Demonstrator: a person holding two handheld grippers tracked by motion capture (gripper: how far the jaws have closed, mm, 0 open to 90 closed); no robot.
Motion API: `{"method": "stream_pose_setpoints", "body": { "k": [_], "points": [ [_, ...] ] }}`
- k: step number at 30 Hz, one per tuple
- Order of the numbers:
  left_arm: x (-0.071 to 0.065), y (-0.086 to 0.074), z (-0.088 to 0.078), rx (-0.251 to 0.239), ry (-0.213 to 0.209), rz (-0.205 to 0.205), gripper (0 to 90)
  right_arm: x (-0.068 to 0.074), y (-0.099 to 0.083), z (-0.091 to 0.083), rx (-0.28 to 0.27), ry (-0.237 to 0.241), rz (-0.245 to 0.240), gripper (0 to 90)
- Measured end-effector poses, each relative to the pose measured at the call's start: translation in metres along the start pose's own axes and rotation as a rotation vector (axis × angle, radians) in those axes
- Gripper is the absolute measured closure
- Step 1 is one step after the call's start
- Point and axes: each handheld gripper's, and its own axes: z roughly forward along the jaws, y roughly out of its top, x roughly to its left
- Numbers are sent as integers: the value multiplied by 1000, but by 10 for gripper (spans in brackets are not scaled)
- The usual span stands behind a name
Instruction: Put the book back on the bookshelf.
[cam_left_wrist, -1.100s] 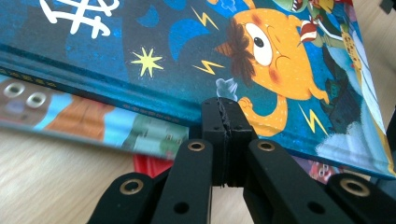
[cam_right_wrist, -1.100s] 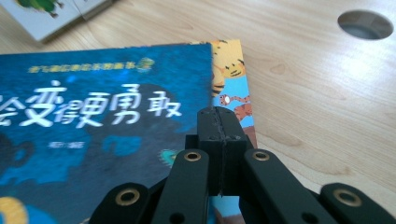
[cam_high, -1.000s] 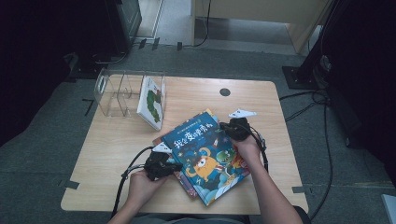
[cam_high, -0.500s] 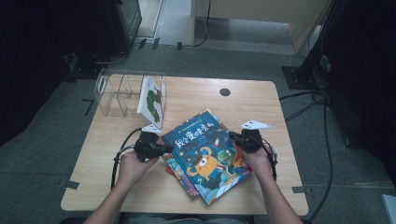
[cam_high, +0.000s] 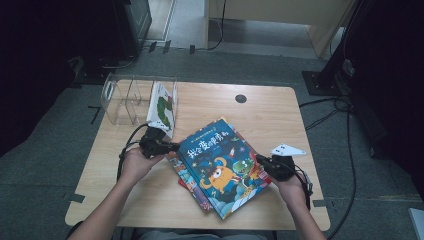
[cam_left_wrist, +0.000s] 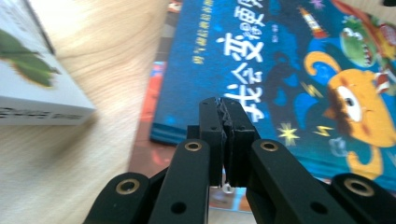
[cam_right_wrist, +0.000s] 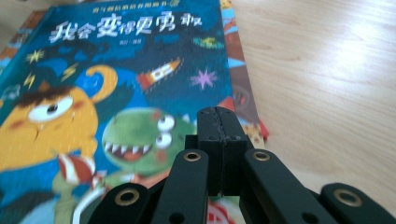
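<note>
Both tongs pulled outward off blue book (cam_high: 225, 165) since earlier frame, left tongs (cam_high: 172, 146) at its left edge, right tongs (cam_high: 261, 160) at right edge, both pressed together, empty, stack on table (cam_high: 265, 115).

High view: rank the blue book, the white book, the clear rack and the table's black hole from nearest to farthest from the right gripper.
From the right gripper:
1. Blue book, just left.
2. Black hole, far edge.
3. White book, standing far left.
4. Clear rack, left corner.

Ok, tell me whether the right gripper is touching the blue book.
Cannot tell. In the right gripper view the shut right gripper overlaps the blue book, but no gap or contact is plain; the high view is too coarse.
</note>
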Motion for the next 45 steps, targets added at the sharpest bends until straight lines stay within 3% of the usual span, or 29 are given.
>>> {"method": "stream_pose_setpoints", "body": {
  "k": [4, 7, 13, 20, 26, 32, 34, 36, 39, 45],
  "points": [
    [7, -1, 2, -8, 2, -9, 888, 0, -13, -11, 18, -7, 4, 892],
    [10, 0, 3, -14, 3, -5, 885, -6, -25, -18, 22, -20, 45, 892],
    [15, 1, 5, -18, -14, -15, 879, -8, -35, -22, 45, -33, 48, 892],
    [16, 5, 11, 8, 36, 38, 874, -9, -44, -30, 53, -35, 58, 892],
    [18, 6, 16, 17, 34, 35, 876, -7, -55, -47, 91, -19, 48, 900],
    [17, 5, 21, 34, 23, 38, 872, -6, -57, -43, 114, -4, 45, 900],
    [16, 4, 21, 35, 30, 40, 870, -7, -57, -42, 114, 0, 51, 900],
    [16, 4, 19, 35, 62, 58, 870, -7, -56, -41, 113, -3, 47, 900],
    [22, 3, 15, 21, 62, 27, 871, -8, -55, -39, 111, -7, 44, 900],
    [21, 1, 15, 29, 78, 42, 870, -11, -52, -35, 103, -7, 49, 900]
  ]
}}
